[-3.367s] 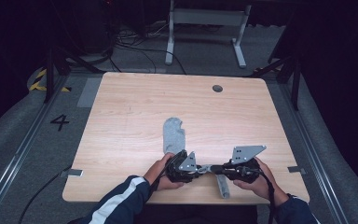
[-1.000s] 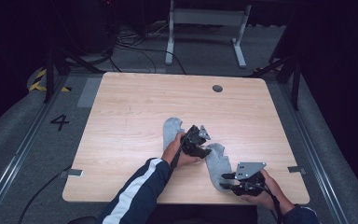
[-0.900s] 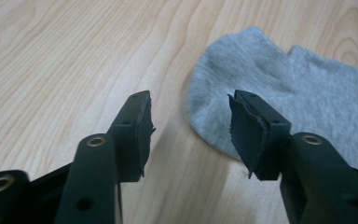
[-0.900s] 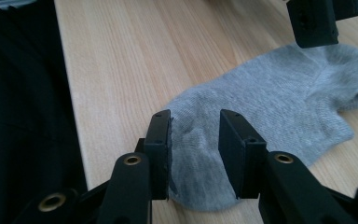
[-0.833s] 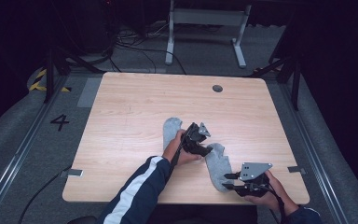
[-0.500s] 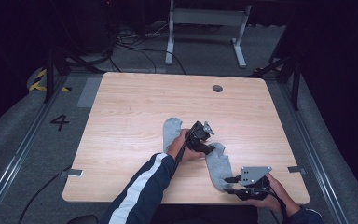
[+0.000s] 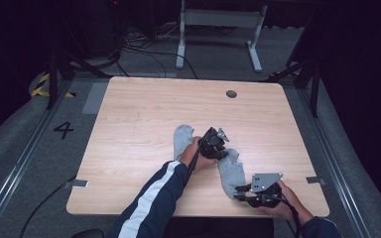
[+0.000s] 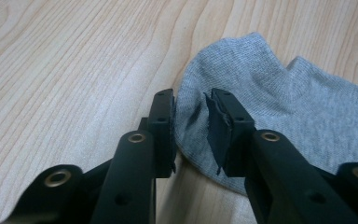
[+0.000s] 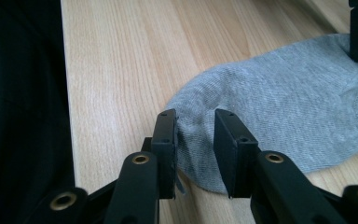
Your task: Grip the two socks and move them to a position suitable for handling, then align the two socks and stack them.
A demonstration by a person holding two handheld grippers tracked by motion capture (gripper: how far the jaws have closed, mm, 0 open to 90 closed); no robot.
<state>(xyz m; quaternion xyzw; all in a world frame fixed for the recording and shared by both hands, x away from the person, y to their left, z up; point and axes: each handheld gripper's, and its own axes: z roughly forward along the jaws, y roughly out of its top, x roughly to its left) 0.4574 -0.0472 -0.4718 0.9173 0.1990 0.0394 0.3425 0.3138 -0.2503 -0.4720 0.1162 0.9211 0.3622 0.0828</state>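
Observation:
Two grey socks lie on the wooden table (image 7: 144,114). One sock (image 7: 182,139) rests left of my left hand. The other sock (image 7: 229,173) stretches between the grippers. My left gripper (image 7: 224,151) sits at that sock's far end; its jaws (image 8: 192,105) have just been closing and straddle the sock's (image 8: 279,102) rounded edge with a gap still showing. My right gripper (image 7: 240,191) is at the near end by the table's front edge. Its jaws (image 9: 195,122) have also just been closing and stand either side of the sock's (image 9: 284,102) edge without pinching it.
A round grommet (image 7: 231,93) sits in the table's far right part. A metal stand (image 7: 218,20) and cables lie on the floor beyond. A floor mark "4" (image 7: 63,130) is at the left. The table's front edge runs just under my right hand.
A few seconds ago both grippers were together at the front edge with the sock bunched. Now they are apart with the sock laid out between them. In the last second, both hands barely shifted.

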